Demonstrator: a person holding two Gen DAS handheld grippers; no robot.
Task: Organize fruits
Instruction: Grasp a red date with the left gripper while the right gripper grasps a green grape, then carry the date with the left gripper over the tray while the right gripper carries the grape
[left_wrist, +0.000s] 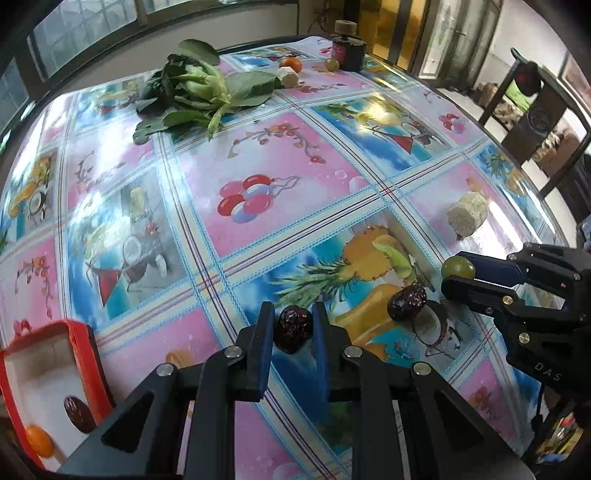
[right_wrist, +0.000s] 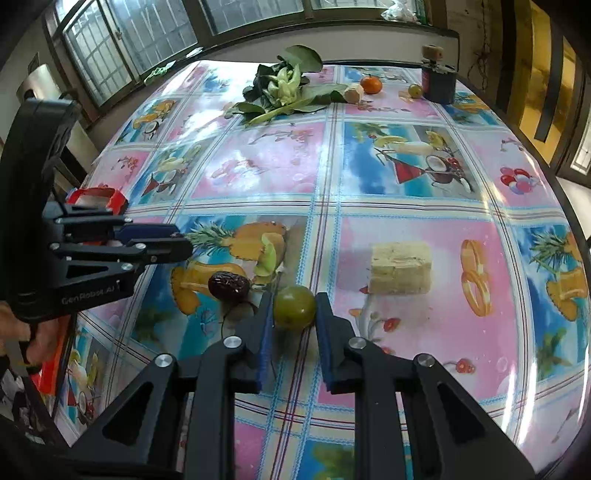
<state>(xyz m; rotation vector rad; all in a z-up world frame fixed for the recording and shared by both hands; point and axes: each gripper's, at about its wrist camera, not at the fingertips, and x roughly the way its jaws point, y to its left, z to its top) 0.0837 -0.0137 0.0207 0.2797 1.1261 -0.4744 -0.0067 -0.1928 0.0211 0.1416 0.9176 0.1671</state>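
Note:
A wrinkled dark red date (left_wrist: 293, 330) sits between the fingers of my left gripper (left_wrist: 292, 310), which is shut on it just over the table. My right gripper (right_wrist: 294, 299) is shut on a green grape (right_wrist: 295, 308), also seen in the left wrist view as the grape (left_wrist: 458, 267) in the right gripper (left_wrist: 452, 271). A second date (left_wrist: 406, 302) (right_wrist: 229, 286) lies loose on the tablecloth between the two grippers. The red tray (left_wrist: 81, 354) at the near left holds a date (left_wrist: 77, 410) and a small orange (left_wrist: 38, 439). The left gripper (right_wrist: 184, 242) hides its date in the right wrist view.
Leafy greens (left_wrist: 195, 88), an orange (left_wrist: 290, 63), a grape (left_wrist: 331, 64), a pale chunk (left_wrist: 288, 77) and a dark jar (left_wrist: 349, 51) sit at the far side. Another pale chunk (right_wrist: 400, 273) lies right of the grape. A dark chair (left_wrist: 535, 110) stands past the right edge.

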